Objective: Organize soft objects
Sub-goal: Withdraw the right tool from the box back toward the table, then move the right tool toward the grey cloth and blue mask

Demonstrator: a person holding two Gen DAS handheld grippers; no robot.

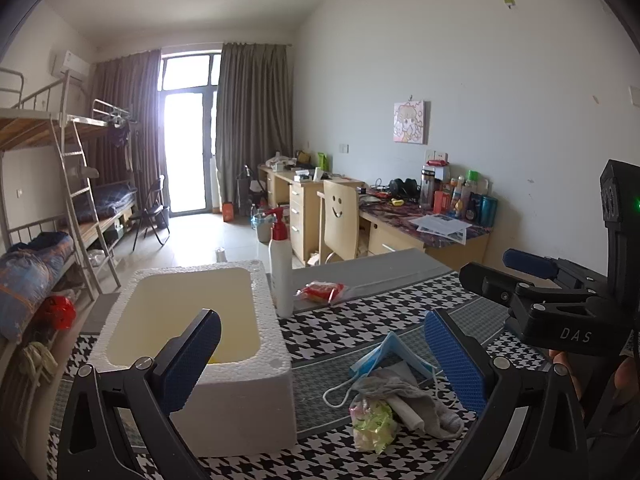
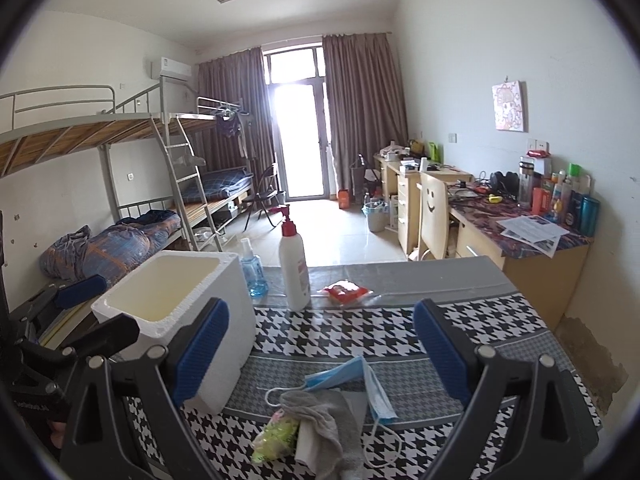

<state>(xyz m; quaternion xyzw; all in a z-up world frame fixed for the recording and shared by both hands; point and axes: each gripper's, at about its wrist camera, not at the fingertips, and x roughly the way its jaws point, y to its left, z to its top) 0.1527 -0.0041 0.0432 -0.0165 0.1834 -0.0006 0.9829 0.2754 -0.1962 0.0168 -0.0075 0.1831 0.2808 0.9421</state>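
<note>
Right gripper (image 2: 321, 350): jaws spread wide, empty.
Below it: blue mask (image 2: 360, 384), grey cloth (image 2: 328, 416).
Left: foam box (image 2: 176, 304).

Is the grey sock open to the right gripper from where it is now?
Probably yes: the right gripper is open above the pile, and the grey sock lies on top, with only the blue mask beside it.

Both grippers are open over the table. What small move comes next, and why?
Probably lower the right gripper onto the grey cloth sock: it tops the soft pile, beside the blue face mask, and the white foam box stands open nearby.
</note>
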